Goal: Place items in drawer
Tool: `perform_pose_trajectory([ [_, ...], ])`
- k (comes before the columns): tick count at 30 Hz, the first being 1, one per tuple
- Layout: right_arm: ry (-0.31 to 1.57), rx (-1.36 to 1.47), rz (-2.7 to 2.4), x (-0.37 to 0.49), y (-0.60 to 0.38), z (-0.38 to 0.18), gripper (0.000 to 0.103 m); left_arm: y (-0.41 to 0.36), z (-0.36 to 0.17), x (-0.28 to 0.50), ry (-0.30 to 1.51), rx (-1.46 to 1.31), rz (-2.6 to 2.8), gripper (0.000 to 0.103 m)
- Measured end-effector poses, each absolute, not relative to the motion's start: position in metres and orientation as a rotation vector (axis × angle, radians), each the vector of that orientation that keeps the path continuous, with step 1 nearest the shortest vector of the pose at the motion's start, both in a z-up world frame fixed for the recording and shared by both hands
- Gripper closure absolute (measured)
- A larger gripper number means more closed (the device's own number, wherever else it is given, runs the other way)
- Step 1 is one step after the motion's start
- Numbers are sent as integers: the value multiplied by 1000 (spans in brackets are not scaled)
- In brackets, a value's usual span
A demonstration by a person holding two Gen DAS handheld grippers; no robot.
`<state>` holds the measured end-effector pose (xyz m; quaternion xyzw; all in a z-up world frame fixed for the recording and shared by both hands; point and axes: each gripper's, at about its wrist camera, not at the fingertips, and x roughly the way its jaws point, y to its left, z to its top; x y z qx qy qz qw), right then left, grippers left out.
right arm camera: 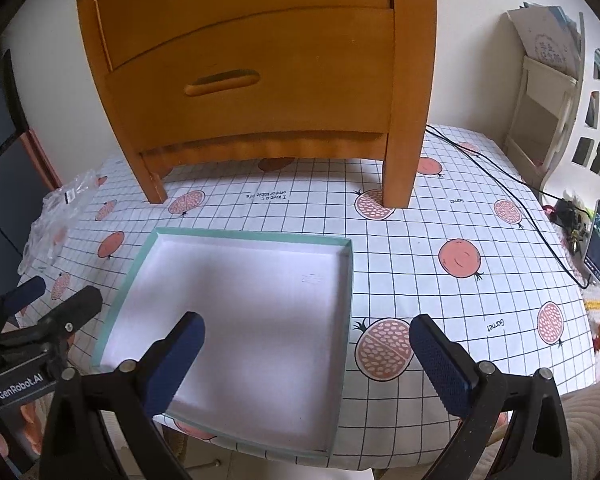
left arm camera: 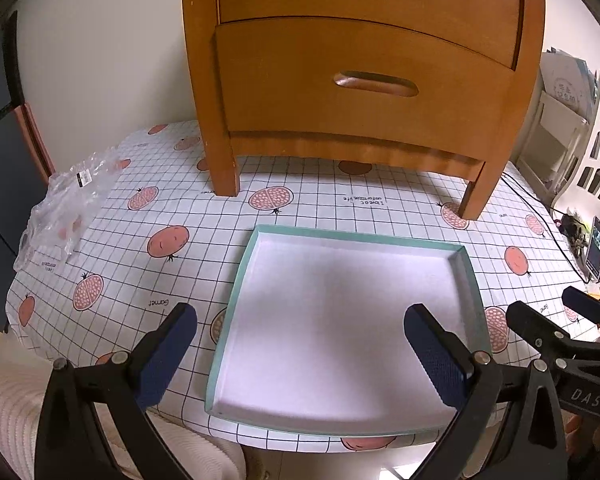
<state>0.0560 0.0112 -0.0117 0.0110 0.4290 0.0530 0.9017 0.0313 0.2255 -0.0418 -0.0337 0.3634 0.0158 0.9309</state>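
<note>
both grippers, left (left arm camera: 300, 354) and right (right arm camera: 306, 356), hang spread and empty over the tray (right arm camera: 342, 280); next, hook the lower drawer's handle (right arm camera: 222, 82) behind the tray squarely.

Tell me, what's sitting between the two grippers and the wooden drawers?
A shallow tray with a teal rim and a white, empty inside lies there, then a strip of fruit-print tablecloth before the wooden drawers. Both wrist views show it.
</note>
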Motion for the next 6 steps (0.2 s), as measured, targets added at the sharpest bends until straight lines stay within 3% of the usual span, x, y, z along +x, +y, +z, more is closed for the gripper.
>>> perform_pose_trajectory([
  [6,890,13,117,57,14,-14,0,218,-37,28,701,-33,15,0],
])
